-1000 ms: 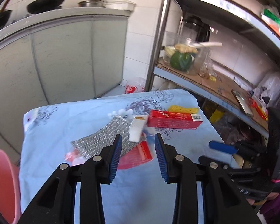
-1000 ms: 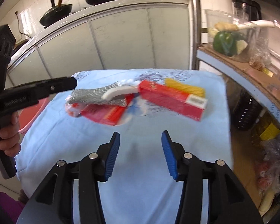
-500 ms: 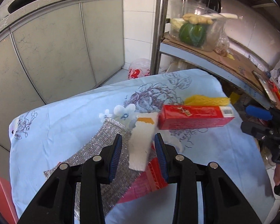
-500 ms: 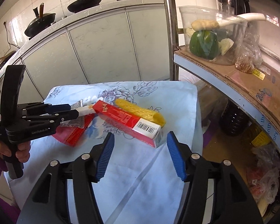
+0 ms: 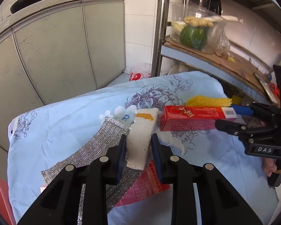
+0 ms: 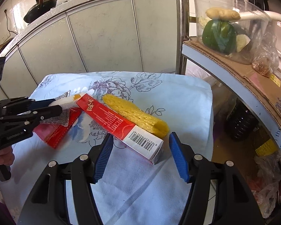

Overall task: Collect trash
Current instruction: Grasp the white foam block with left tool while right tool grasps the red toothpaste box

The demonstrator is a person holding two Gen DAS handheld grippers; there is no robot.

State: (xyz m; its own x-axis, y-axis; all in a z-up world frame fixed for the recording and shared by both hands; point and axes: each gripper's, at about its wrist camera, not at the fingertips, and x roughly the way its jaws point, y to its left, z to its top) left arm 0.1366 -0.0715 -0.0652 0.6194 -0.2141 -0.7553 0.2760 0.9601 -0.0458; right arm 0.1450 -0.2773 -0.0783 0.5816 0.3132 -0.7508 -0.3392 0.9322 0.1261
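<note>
Trash lies before us on a pale blue flowered cloth (image 6: pixel 187 97): a silver mesh sheet (image 5: pixel 95 150), a long red box (image 6: pixel 118 125), a yellow sponge (image 6: pixel 134 114). Our right gripper (image 6: pixel 140 157), just opening, straddles the box's barcode end without touching. Our left gripper (image 5: pixel 137 150) has just closed around a white foam scrap (image 5: pixel 140 136).

On the cloth-covered table (image 6: pixel 178 101) my left tongs (image 5: pixel 137 150) straddle the foam strip (image 5: pixel 140 140), which lies on the mesh sheet (image 5: pixel 95 150). Right of it lies the box (image 6: pixel 119 127), its near end between my right tongs (image 6: pixel 140 155); the netting (image 6: pixel 136 114) lies behind it.
</note>
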